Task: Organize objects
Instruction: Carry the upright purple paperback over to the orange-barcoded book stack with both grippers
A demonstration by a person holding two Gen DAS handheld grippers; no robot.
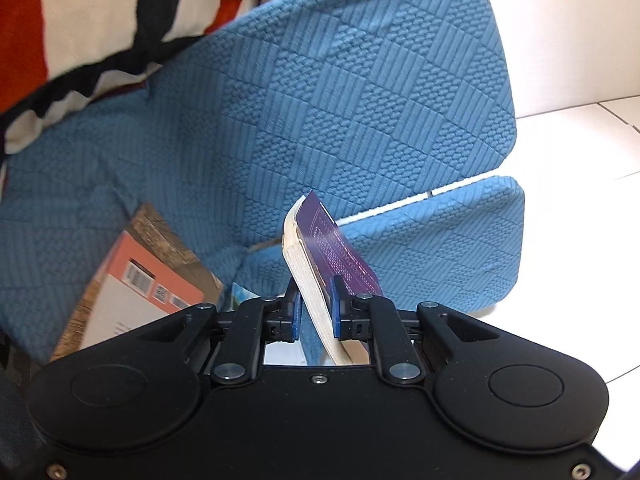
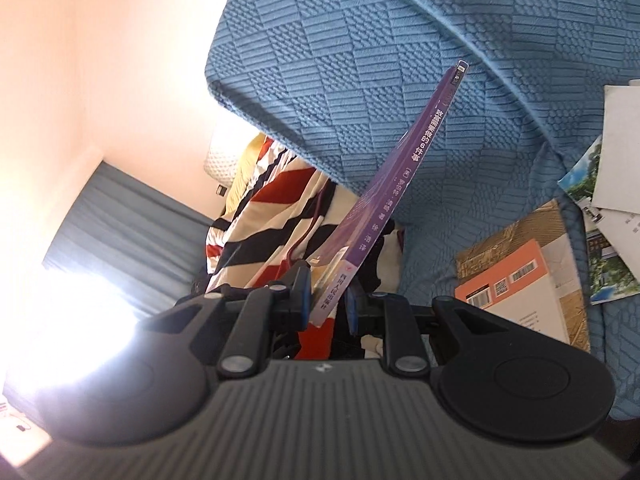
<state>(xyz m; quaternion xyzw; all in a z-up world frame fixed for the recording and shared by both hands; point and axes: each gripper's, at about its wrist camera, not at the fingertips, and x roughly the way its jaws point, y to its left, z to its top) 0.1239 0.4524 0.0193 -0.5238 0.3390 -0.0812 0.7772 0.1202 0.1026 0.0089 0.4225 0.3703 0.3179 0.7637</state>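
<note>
Right now both of my grippers are pinching purple paperbacks above a blue quilted sofa point(image 1: 360, 92). My left gripper point(image 1: 316, 308) has its two blue pads closed on the lower part of a purple paperback point(image 1: 336, 244), one pad on the cream page edge, the other on the purple cover with small white print. That book stands tilted, its top leaning to the left and away from me, with the blue sofa cushions behind it.

My right gripper point(image 2: 330, 300) is clamped on the near end of a purple-spined book point(image 2: 400, 176) with white Chinese lettering along the spine; the left finger presses the cover, while the right pad sits just beside the spine, and I cannot tell whether it touches. The book slants up and to the right, away from me, in front of the sofa's back cushion.

Lying flat on the seat, an orange-and-white book point(image 1: 136, 280) shows its barcodes, low on the left in the left wrist view, low on the right in the right one. Near its far right side are loose photo cards and white papers point(image 2: 608, 200). A striped red, black and cream cloth point(image 1: 100, 20) is heaped on the sofa.
</note>
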